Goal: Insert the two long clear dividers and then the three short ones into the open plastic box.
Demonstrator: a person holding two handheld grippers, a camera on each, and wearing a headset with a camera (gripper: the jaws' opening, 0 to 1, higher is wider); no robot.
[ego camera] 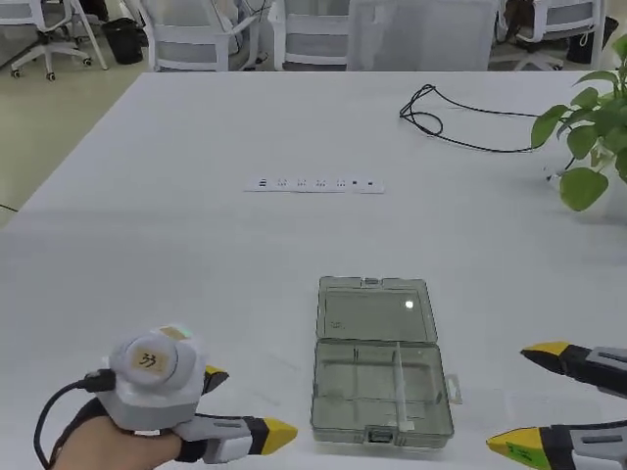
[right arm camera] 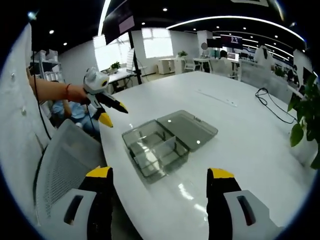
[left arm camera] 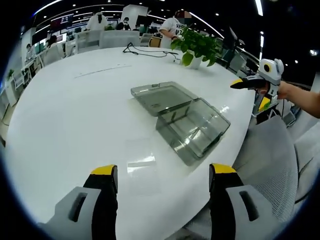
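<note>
Lying open at lower centre of the head view, the plastic box (ego camera: pixel 382 364) sits on a white table (ego camera: pixel 147 245), with a power strip (ego camera: pixel 313 183) above it and a black cable (ego camera: pixel 441 119) and a plant (ego camera: pixel 588 137) at upper right. The box is smoky-clear, its lid flat behind the base, with one clear divider (ego camera: pixel 400 387) standing inside. The left gripper (ego camera: pixel 250 406) at lower left and the right gripper (ego camera: pixel 529 397) at lower right flank it without touching, jaws spread and empty.

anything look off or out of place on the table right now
Nothing stands out. The plastic box sits flat on the table with its lid folded open; no cracks or spills are visible. The left gripper and right gripper hover open beside it, touching nothing.
</note>
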